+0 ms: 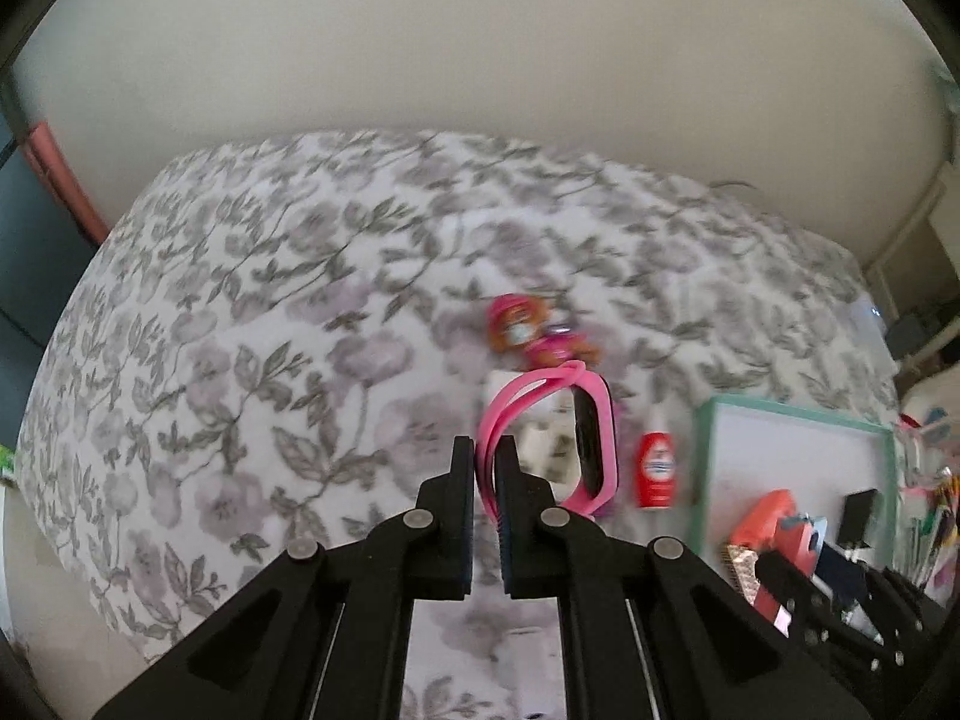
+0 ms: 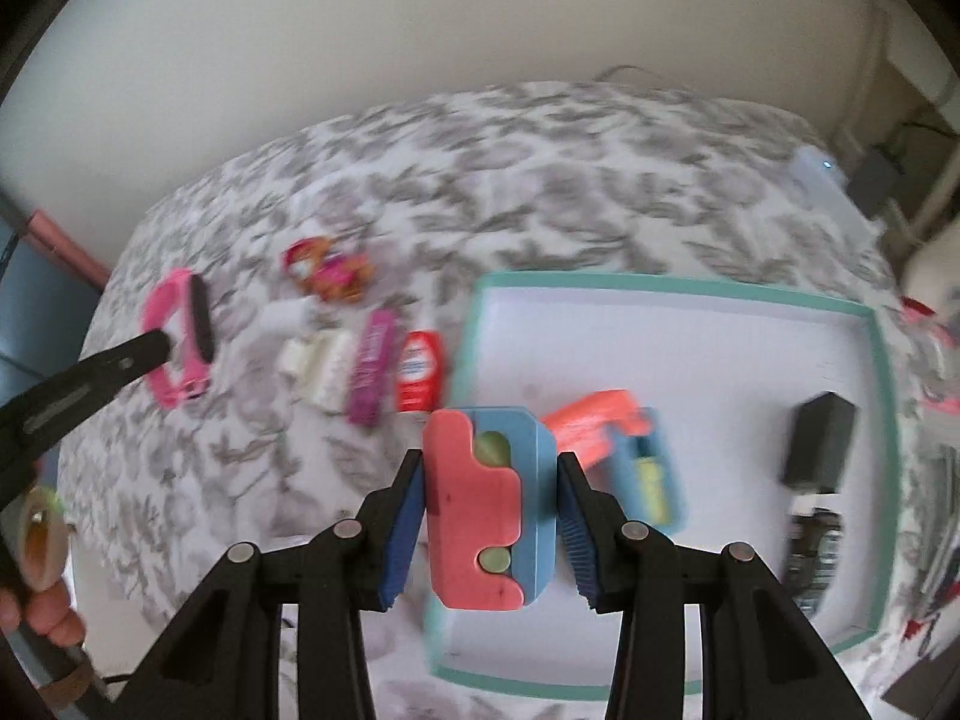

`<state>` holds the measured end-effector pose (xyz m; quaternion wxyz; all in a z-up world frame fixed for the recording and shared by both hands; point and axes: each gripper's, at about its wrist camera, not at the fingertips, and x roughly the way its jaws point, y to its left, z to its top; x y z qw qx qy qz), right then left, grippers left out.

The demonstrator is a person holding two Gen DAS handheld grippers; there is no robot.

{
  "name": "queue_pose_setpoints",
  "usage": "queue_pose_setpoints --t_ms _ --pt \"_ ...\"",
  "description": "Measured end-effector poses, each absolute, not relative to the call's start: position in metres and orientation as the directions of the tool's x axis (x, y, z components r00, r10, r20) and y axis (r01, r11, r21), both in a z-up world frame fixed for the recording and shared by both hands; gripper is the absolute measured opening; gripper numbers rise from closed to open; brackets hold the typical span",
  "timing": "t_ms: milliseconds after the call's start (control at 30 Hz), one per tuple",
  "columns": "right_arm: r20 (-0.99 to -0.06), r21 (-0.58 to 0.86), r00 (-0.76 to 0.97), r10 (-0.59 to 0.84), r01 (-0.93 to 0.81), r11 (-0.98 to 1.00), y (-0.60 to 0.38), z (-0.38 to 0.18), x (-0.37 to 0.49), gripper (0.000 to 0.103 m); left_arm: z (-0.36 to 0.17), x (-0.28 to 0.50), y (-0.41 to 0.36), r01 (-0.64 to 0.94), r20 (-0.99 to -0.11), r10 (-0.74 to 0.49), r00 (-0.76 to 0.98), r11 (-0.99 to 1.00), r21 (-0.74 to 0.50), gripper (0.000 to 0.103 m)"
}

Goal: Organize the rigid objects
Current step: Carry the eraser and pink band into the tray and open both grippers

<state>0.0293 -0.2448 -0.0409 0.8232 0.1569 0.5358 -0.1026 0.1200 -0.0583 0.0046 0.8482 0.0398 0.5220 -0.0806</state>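
While both grippers are loaded and held above the grey-flowered bedspread point(image 1: 252, 312), the step in hand is judged to be carriage of picked items toward the shallow white tray with a teal rim point(image 2: 877, 420).

The left gripper point(image 1: 485, 450) is closed on the strap of a pink silicone wristband with a black face point(image 1: 591, 444); the strap is pinched between the fingertips, while the black face hangs just beyond them to the right, clear of the bedspread.

The right gripper point(image 2: 491, 480) is clamped on a flat coral-and-blue plastic block with green pegs point(image 2: 489, 504), which is held upright across the blue pads, its sides pressed by both, over the near left corner of the tray.

Inside the tray an orange-and-blue plastic piece point(image 2: 612, 438) and a black rectangular block point(image 2: 821, 441) are already laid.

Left on the bedspread are a red-capped small bottle point(image 2: 420, 369), a purple flat bar point(image 2: 373, 366), a white ridged clip point(image 2: 321, 369) and a pink-and-orange toy figure point(image 2: 327, 270).

Next, a descent over a bare patch of the tray floor is called for, then release; the wristband must be brought far rightward first.
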Motion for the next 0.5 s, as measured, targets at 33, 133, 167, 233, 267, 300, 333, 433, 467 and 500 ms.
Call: queue_pose_setpoints --t_ms 33,133,167,233,267,300,333,433,467,500 --pt "-0.915 0.144 0.403 -0.011 0.352 0.925 -0.249 -0.041 0.027 0.045 0.008 0.117 -0.066 0.194 -0.890 -0.103 0.445 0.981 -0.016 0.006" --pt "-0.923 0.107 0.380 -0.065 0.413 0.904 -0.275 -0.045 0.017 0.045 0.011 0.106 -0.090 0.254 -0.890 -0.131 0.437 0.967 -0.018 0.007" --pt "-0.925 0.094 0.372 -0.081 0.430 0.898 -0.282 -0.046 0.014 0.045 0.011 0.101 -0.100 0.276 -0.892 -0.140 0.429 0.961 -0.018 0.007" --pt "-0.930 0.073 0.351 -0.110 0.468 0.881 -0.298 -0.050 0.007 0.045 0.009 0.093 -0.118 0.319 -0.899 -0.149 0.412 0.948 -0.011 0.007" --pt "-0.932 0.071 0.343 -0.114 0.483 0.873 -0.305 -0.051 0.004 0.045 0.007 0.089 -0.127 0.344 -0.904 -0.154 0.399 0.939 -0.008 0.007" --pt "-0.935 0.074 0.336 -0.114 0.499 0.863 -0.312 -0.054 0.000 0.045 0.005 0.086 -0.134 0.363 -0.908 -0.161 0.387 0.932 -0.010 0.007" --pt "-0.937 0.085 0.332 -0.108 0.516 0.852 -0.321 -0.056 -0.005 0.045 0.002 0.082 -0.141 0.381 -0.913 -0.169 0.371 0.924 -0.016 0.007" --pt "-0.943 0.098 0.317 -0.099 0.549 0.830 -0.336 -0.062 -0.013 0.045 -0.008 0.073 -0.160 0.425 -0.927 -0.169 0.334 0.905 -0.012 0.007" --pt "-0.947 0.093 0.306 -0.099 0.555 0.827 -0.340 -0.064 -0.015 0.045 -0.012 0.070 -0.167 0.440 -0.933 -0.159 0.324 0.898 -0.001 0.007" --pt "-0.950 0.089 0.298 -0.098 0.557 0.826 -0.342 -0.067 -0.016 0.045 -0.017 0.068 -0.171 0.451 -0.937 -0.151 0.314 0.892 0.007 0.007"
